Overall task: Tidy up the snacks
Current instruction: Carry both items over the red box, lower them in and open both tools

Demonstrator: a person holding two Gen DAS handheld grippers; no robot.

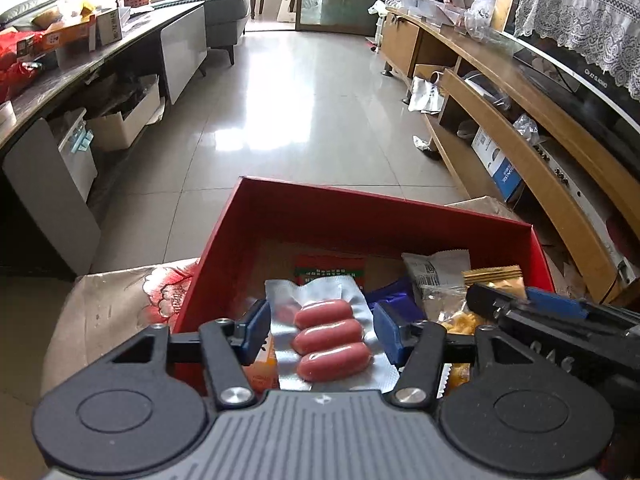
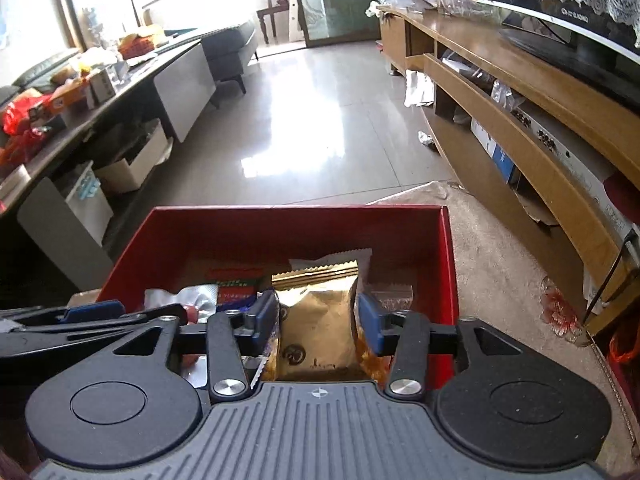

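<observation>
A red box (image 1: 360, 216) (image 2: 280, 224) holds several snack packs. My left gripper (image 1: 320, 328) is open over the box, its blue pads either side of a silver pack of three pink sausages (image 1: 332, 340). Whether the pads touch the pack is unclear. My right gripper (image 2: 318, 320) is open, its pads flanking a gold snack packet (image 2: 316, 320). That packet (image 1: 494, 276) also shows in the left wrist view, behind the right gripper's arm (image 1: 560, 328). A red-green packet (image 1: 330, 270) and a white packet (image 1: 436, 266) lie deeper in the box.
The box sits on a floral cloth (image 1: 120, 304) (image 2: 512, 264). A wooden TV stand (image 1: 520, 132) (image 2: 520, 120) runs along the right, a cluttered dark table (image 1: 80, 60) along the left. Tiled floor (image 1: 300, 100) lies ahead.
</observation>
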